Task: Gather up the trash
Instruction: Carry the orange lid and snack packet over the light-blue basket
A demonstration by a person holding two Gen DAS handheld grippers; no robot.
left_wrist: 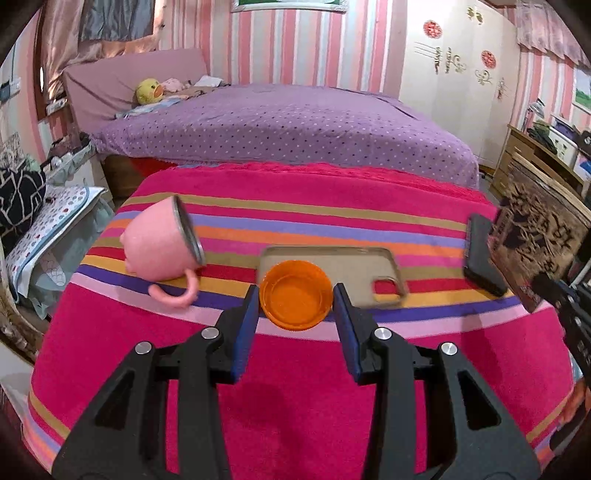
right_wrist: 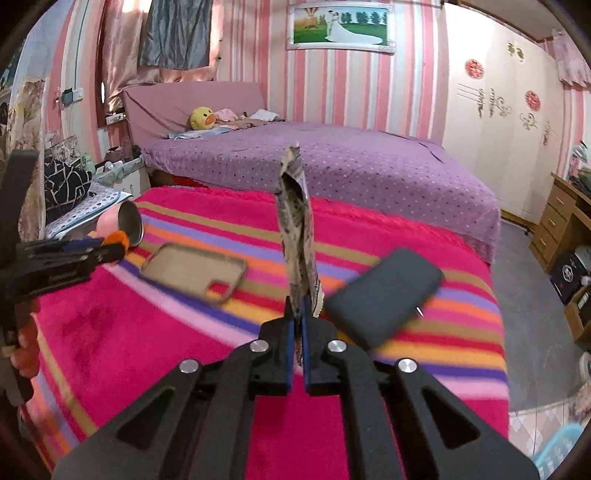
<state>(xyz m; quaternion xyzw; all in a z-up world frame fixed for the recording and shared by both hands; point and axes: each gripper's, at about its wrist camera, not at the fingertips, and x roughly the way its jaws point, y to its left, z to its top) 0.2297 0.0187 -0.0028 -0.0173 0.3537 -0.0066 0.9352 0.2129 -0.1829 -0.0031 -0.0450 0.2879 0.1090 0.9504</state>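
Home bedroom. Big bed (right_wrist: 332,166) with purple dotted cover fills frame center, yellow duck plush (right_wrist: 202,118) at its headboard, pink striped wallpaper (right_wrist: 369,88) behind with wedding photo (right_wrist: 340,26) at top center. Decorated white wardrobe (right_wrist: 498,122) upper right, wooden drawers (right_wrist: 557,218) right edge.

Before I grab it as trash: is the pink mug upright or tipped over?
Tipped over: the pink mug lies on its side on the striped blanket, steel rim sideways, handle against the blanket.

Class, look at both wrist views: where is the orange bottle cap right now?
The orange bottle cap sits between the left gripper's jaws, in front of the beige phone case, right of the tipped pink mug.
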